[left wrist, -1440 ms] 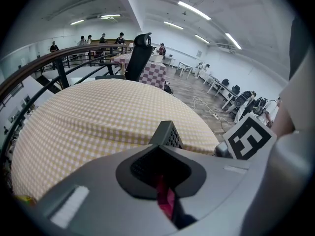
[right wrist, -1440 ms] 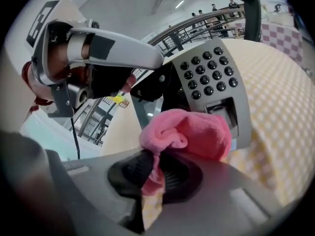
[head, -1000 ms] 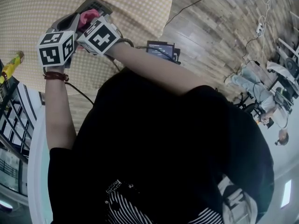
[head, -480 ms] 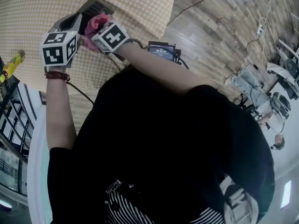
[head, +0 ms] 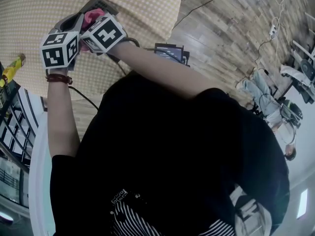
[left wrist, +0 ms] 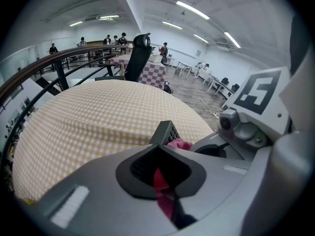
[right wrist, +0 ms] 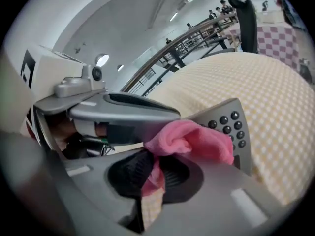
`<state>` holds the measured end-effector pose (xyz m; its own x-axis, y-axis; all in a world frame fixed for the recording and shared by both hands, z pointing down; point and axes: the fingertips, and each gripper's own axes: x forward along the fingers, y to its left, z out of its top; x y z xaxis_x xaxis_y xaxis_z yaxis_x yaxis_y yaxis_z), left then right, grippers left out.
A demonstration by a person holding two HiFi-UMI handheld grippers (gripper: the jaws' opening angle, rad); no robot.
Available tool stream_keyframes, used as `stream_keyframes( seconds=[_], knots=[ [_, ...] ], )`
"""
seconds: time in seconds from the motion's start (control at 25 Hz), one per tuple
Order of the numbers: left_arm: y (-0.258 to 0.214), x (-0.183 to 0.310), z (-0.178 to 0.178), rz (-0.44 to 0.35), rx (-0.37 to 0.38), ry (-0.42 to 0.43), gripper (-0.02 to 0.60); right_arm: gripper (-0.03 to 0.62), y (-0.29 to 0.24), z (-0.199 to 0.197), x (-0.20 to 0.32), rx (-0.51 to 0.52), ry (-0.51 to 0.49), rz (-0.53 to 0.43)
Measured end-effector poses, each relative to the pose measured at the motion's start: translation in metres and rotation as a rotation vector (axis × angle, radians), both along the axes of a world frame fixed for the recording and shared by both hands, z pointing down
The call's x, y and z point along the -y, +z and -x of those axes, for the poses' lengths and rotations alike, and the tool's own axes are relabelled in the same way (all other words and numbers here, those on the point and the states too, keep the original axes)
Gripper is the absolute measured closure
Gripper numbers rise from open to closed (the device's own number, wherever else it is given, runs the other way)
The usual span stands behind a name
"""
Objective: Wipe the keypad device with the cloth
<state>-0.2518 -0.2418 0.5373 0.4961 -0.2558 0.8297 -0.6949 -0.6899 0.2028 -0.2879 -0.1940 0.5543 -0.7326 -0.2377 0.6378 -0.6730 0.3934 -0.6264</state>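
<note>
The grey keypad device (head: 100, 5) with dark buttons is held up over the yellow checked table (head: 142, 14). My left gripper (head: 76, 23) is shut on the device's near end; in the left gripper view (left wrist: 162, 181) only the device's far corner (left wrist: 166, 132) shows past the jaws. A pink cloth (head: 93, 16) is bunched in my right gripper (head: 91, 23), which is shut on it. In the right gripper view (right wrist: 152, 176) the cloth (right wrist: 194, 140) lies pressed on the keypad device (right wrist: 235, 127), covering its lower left part.
A yellow bottle (head: 12, 69) stands at the table's left edge beside a dark railing (head: 10, 117). A small screen unit (head: 170, 52) sits on the wooden floor to the right. A black office chair (left wrist: 140, 53) stands beyond the table, with people far behind.
The right gripper slid the pink cloth to the right along the device half a second ago, then came back left to where it was. The left gripper stayed almost still.
</note>
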Motion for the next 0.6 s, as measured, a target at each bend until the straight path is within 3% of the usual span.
stream_keyframes(
  seconds=[0.28,0.48,0.6],
  knots=[
    [0.001,-0.002,0.0,-0.013,0.014,0.011,0.578,0.551,0.03,-0.007,-0.024,-0.031,-0.027,0.021],
    [0.006,0.003,0.003,-0.004,0.001,0.007,0.578,0.551,0.067,-0.021,-0.046,-0.056,-0.032,0.114],
    [0.007,0.004,0.003,-0.02,0.015,0.006,0.578,0.551,0.069,-0.021,-0.047,-0.087,-0.054,0.104]
  ],
)
